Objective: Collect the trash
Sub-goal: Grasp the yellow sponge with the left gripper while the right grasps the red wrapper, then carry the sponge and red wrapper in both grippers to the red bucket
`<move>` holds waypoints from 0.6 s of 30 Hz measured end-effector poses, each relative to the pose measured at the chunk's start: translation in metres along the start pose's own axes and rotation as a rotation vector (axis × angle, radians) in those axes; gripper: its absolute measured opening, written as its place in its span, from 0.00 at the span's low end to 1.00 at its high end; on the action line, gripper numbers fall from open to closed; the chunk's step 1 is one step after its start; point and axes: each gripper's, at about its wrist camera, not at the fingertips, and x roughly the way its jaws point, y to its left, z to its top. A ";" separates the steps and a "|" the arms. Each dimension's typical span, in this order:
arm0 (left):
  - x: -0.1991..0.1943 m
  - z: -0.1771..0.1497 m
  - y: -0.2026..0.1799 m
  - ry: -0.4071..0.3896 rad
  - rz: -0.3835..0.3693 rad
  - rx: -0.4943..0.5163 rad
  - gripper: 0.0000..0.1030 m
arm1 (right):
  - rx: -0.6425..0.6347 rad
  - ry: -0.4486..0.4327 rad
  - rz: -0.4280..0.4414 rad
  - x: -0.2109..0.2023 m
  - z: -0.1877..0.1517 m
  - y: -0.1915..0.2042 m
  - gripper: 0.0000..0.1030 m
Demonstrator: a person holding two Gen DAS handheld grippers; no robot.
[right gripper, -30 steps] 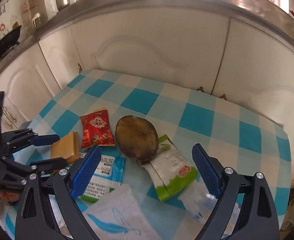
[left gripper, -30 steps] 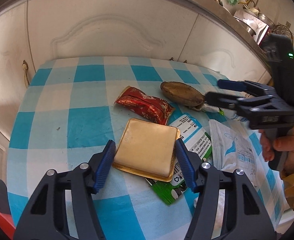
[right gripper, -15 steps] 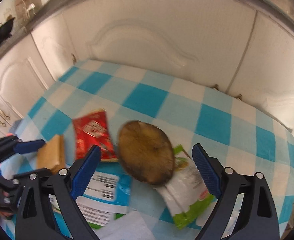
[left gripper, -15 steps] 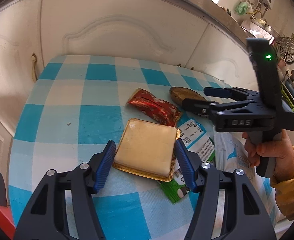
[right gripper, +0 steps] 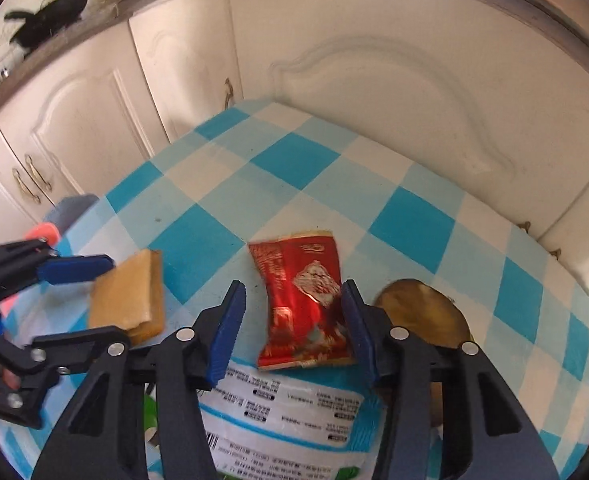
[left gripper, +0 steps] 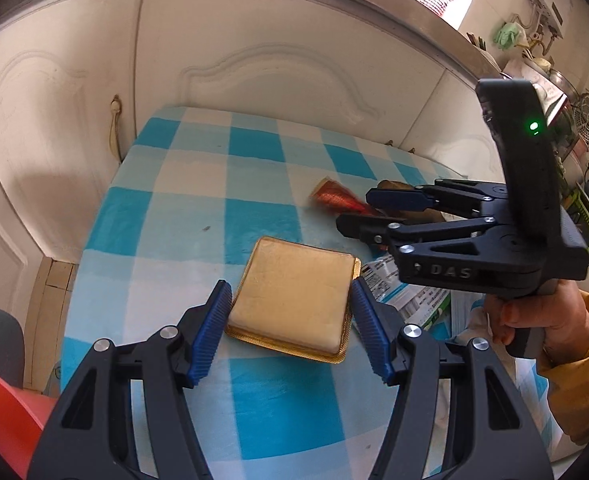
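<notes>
Left tongs [left gripper: 290, 324] stand open astride a flat gold packet [left gripper: 294, 296], its crimped foil rim just inside both ribbed blue pads, gripping nothing. Right tongs [right gripper: 292, 324] gape around a crinkled red wrapper [right gripper: 302, 296], closing on nothing. Both wrappers lie on the checked blue-and-white surface [left gripper: 182, 208], whose far half is bare up to the cream cabinet doors [left gripper: 274, 60]. A brown oval piece [right gripper: 426, 312] sits just right of the red wrapper.

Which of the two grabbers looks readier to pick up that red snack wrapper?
The right gripper: its open fingers straddle the red snack wrapper. The left gripper is open around the gold square packet instead.
</notes>
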 end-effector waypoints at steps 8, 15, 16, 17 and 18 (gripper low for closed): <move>-0.004 -0.003 0.011 -0.006 -0.019 -0.038 0.60 | 0.001 0.028 0.003 0.009 0.004 -0.001 0.44; -0.014 -0.008 0.011 -0.025 -0.032 -0.046 0.60 | -0.002 0.021 -0.009 0.003 0.001 0.005 0.33; -0.016 -0.009 0.010 -0.027 -0.032 -0.044 0.60 | 0.003 0.019 -0.008 0.002 0.000 0.006 0.32; -0.018 -0.010 0.010 -0.028 -0.032 -0.046 0.60 | 0.011 0.017 -0.008 0.000 -0.001 0.006 0.31; -0.020 -0.011 0.009 -0.029 -0.034 -0.048 0.60 | 0.021 0.013 -0.004 -0.002 -0.002 0.006 0.30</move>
